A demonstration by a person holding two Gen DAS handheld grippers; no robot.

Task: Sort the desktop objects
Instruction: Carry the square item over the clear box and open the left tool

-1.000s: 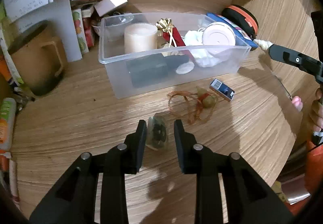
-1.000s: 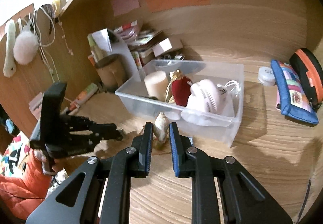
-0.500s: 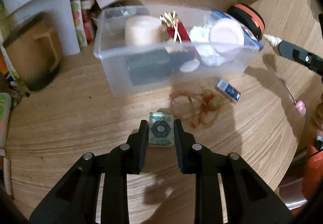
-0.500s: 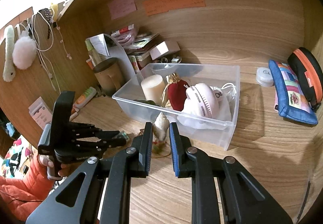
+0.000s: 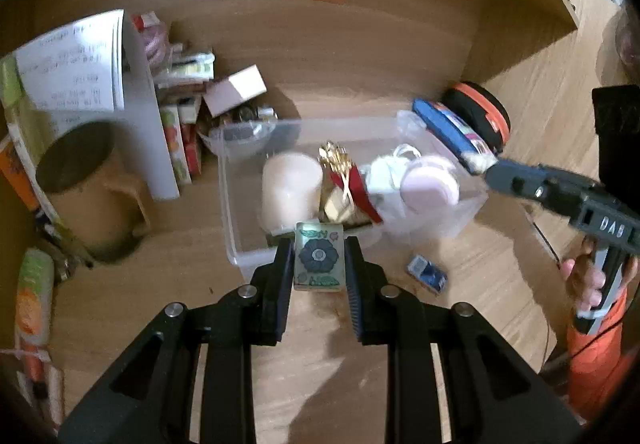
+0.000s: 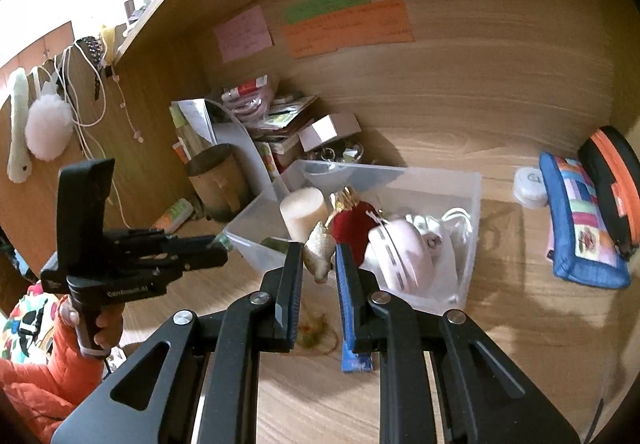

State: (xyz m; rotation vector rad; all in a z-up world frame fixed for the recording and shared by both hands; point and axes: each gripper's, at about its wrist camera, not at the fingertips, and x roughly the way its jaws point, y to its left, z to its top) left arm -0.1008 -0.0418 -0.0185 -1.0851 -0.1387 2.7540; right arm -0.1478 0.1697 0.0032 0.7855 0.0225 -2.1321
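Note:
My left gripper is shut on a small greenish tile with a blue flower print, held in the air just before the near wall of the clear plastic bin. My right gripper is shut on a pale spiral seashell, raised in front of the same bin. The bin holds a cream candle, a red pouch with gold trim and a pink round case. In the left wrist view the right gripper comes in from the right, the shell at its tip.
A small blue box and a tangle of ribbon lie on the desk before the bin. A brown mug, papers and boxes crowd the back left. A blue pouch and an orange-trimmed case lie right of the bin.
My left gripper closed on the flower tile and lifted it off the desk toward the bin. The right gripper, still holding the shell, rose slightly toward the bin.

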